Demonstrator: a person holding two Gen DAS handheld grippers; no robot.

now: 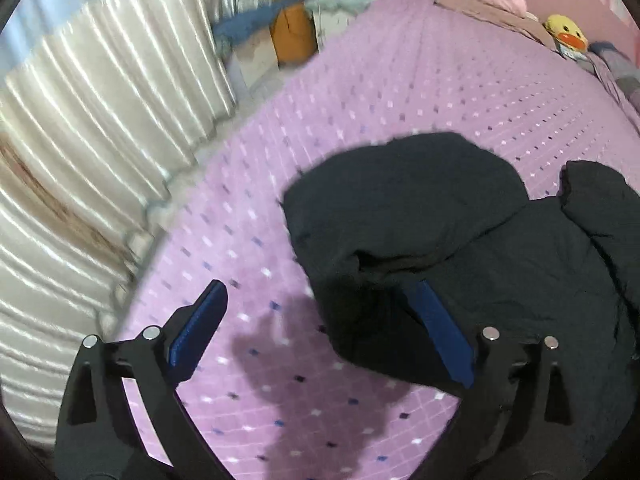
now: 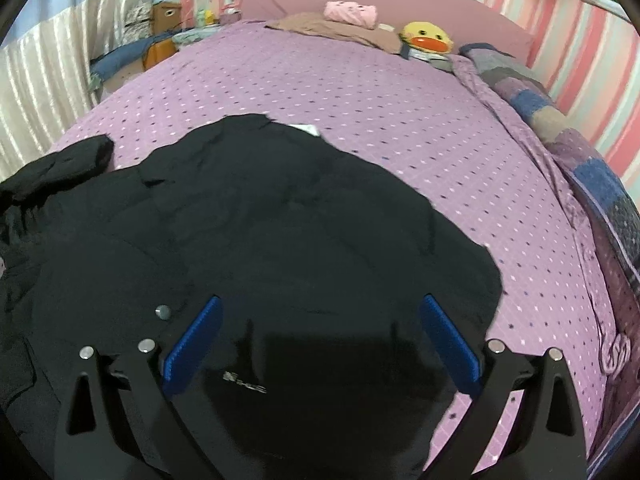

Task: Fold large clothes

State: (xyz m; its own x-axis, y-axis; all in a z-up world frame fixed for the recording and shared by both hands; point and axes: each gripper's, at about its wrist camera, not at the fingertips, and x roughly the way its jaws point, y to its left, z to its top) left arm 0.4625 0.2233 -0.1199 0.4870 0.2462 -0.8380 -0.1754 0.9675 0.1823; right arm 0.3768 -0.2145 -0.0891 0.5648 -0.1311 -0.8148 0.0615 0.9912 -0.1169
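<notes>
A black jacket (image 2: 256,232) is lying spread across a purple dotted bedsheet (image 2: 400,120). The left gripper (image 1: 320,336) is hovering wide open at the jacket's edge, gripping nothing. The right gripper (image 2: 320,344) is hovering wide open over the jacket, also gripping nothing

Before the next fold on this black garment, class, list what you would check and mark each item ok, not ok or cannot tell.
1. Left gripper jaws open: ok.
2. Right gripper jaws open: ok.
3. Garment lying flat: not ok, its left side is bunched.
4. Bedsheet bare beyond the garment: ok.
5. Duck toy clear of the garment: ok.
6. Which part the left gripper faces, sleeve or hood: cannot tell.
</notes>
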